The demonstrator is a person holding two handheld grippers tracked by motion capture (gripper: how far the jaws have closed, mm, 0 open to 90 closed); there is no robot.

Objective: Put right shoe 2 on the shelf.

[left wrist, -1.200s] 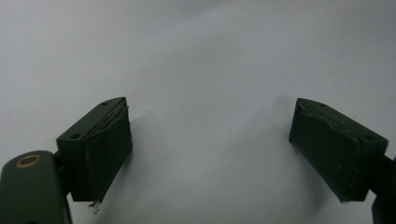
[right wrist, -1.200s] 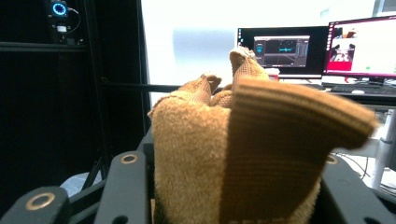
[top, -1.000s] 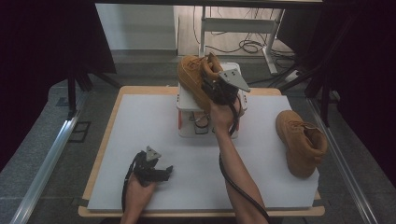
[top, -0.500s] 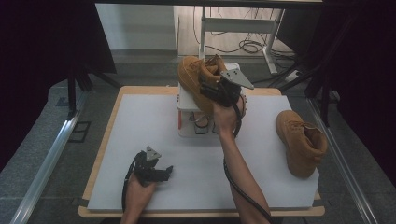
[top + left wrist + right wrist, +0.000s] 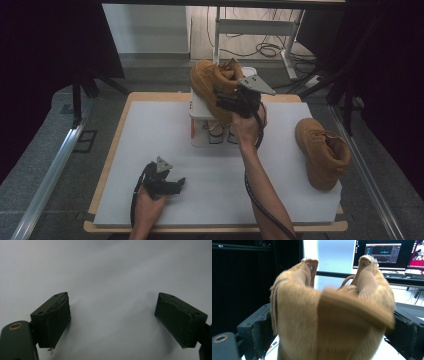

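A tan suede boot point(image 5: 207, 82) rests on top of a white box point(image 5: 200, 125) at the back middle of the table. My right gripper point(image 5: 221, 101) is at the boot's ankle. In the right gripper view the boot point(image 5: 324, 315) sits between the black jaws of that gripper point(image 5: 329, 340), which have just been opening and now stand wide on either side of it. A second tan boot point(image 5: 320, 150) lies on the right of the table. My left gripper point(image 5: 177, 184) rests low at the front left, open over the bare white sheet point(image 5: 112, 277), with nothing between its jaws.
The white sheet point(image 5: 150, 130) covers a wooden table top. Metal rails run along both sides of the table on the floor. A white frame and cables point(image 5: 260, 47) stand behind the table. Monitors point(image 5: 384, 253) show behind the boot in the right gripper view.
The right hand has shifted only slightly at the boot on the box. The boot, the second boot and the left gripper have kept their places.
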